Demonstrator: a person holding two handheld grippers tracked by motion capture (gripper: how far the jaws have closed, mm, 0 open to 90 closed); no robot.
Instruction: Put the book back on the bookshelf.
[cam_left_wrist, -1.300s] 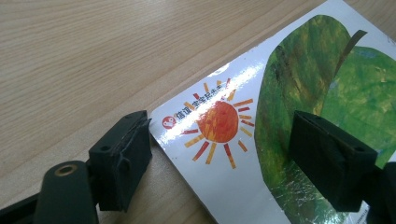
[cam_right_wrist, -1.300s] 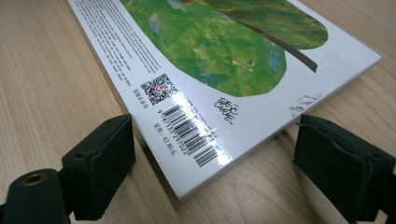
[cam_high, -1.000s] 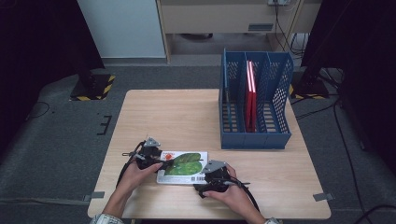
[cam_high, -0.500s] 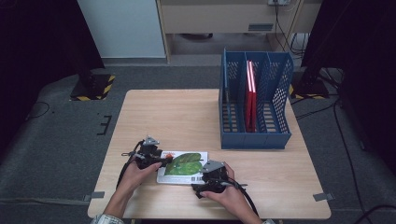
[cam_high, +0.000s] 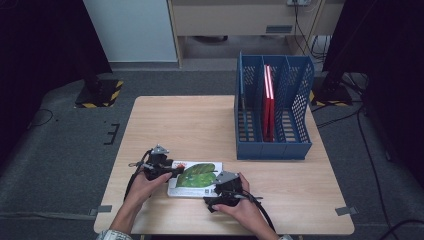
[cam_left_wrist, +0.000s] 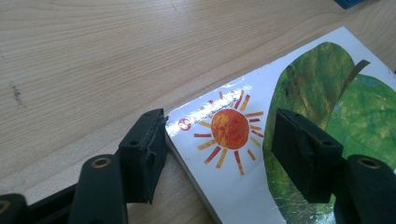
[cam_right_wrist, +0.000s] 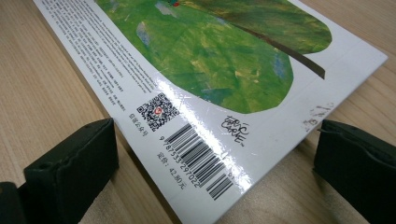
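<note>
Left tongs (cam_high: 172, 172): at the left corner of the picture book (cam_high: 196, 178); in the left gripper view the jaws have just been closing, one pad at the book's edge by the printed sun, the other over the green leaf of the cover; the corner lies between them, yet the pads do not visibly press on it, so the tongs count as open, not gripping

Picture book: flat on the bench (cam_high: 200, 120) near its front edge, between the two hands, back cover up with barcode and leaf; its place matches the earlier high views

Right tongs (cam_high: 212, 204): at the book's near right corner; in the right gripper view the jaws have just been opening and now stand wide, one pad on either side of the barcode corner, both clear of the book

Meaning: judged from this, the left side is settling toward a hold while the right side has let go or is readying a fresh bite; the book is not yet lifted

Blue file rack (cam_high: 272, 115): well apart at the right rear of the bench, red books (cam_high: 268, 100) upright in its middle slot; a likely goal for the book
</note>
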